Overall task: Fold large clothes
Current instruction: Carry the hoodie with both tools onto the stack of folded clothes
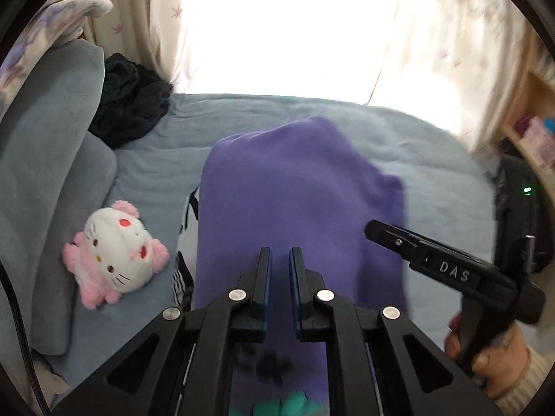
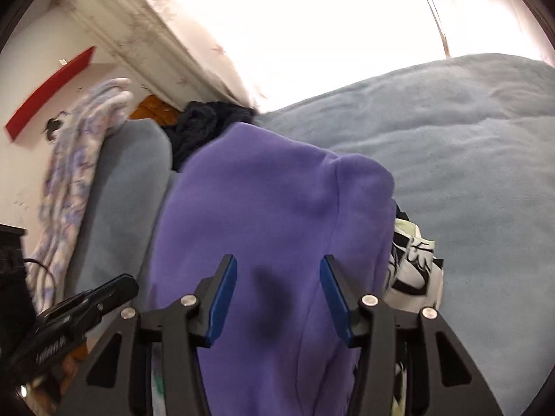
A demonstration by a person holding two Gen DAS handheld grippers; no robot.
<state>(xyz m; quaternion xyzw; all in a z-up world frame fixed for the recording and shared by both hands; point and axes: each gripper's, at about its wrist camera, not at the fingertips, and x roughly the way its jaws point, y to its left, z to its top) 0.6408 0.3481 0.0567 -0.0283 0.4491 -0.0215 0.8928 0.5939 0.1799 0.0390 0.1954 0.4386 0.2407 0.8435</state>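
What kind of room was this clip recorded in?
Most likely a bedroom: the purple garment lies on a bed covered with a light blue blanket, a plush toy sits by grey pillows, and patterned curtains hang over a bright window behind.

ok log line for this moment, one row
garment: purple fleece folded on bed | left tool: shut, empty | right tool: open, above fleece
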